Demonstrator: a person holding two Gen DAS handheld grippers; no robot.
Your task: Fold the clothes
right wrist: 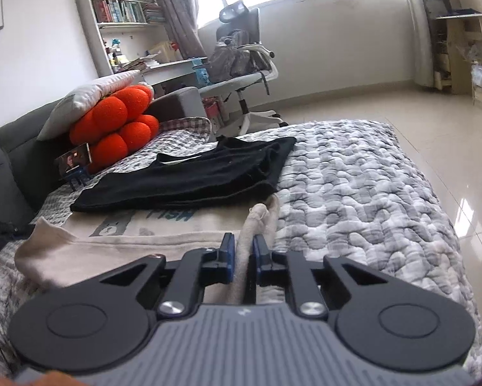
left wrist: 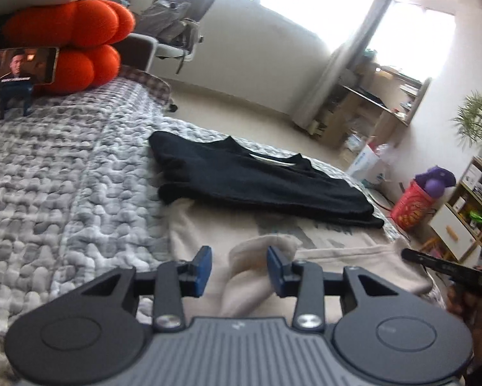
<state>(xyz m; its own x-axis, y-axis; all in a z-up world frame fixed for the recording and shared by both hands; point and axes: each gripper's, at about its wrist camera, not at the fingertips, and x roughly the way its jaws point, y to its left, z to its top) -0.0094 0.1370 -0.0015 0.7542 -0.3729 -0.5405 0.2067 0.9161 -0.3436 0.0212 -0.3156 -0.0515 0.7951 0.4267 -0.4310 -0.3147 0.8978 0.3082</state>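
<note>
A cream garment (left wrist: 337, 251) with a grey print lies spread on the bed's quilt (left wrist: 64, 193). My left gripper (left wrist: 241, 267) is low over its near edge, jaws apart. A raised fold of the cream cloth sits between them, and the left pad (left wrist: 204, 267) is clear of it. In the right wrist view my right gripper (right wrist: 244, 251) is shut on a narrow upright strip of the cream garment (right wrist: 144, 241) at its right edge. A folded black shirt (left wrist: 257, 183) lies just beyond the cream garment, also seen as the black shirt (right wrist: 192, 177). The right gripper (left wrist: 446, 267) shows at the far right of the left wrist view.
Orange cushions (right wrist: 118, 128) under a white pillow (right wrist: 86, 96) and a phone on a small stand (right wrist: 73, 160) sit at the head of the bed. An office chair (right wrist: 241, 64) stands on the tiled floor beyond. A red bucket (left wrist: 414, 206) and shelves (left wrist: 466, 212) stand beside the bed.
</note>
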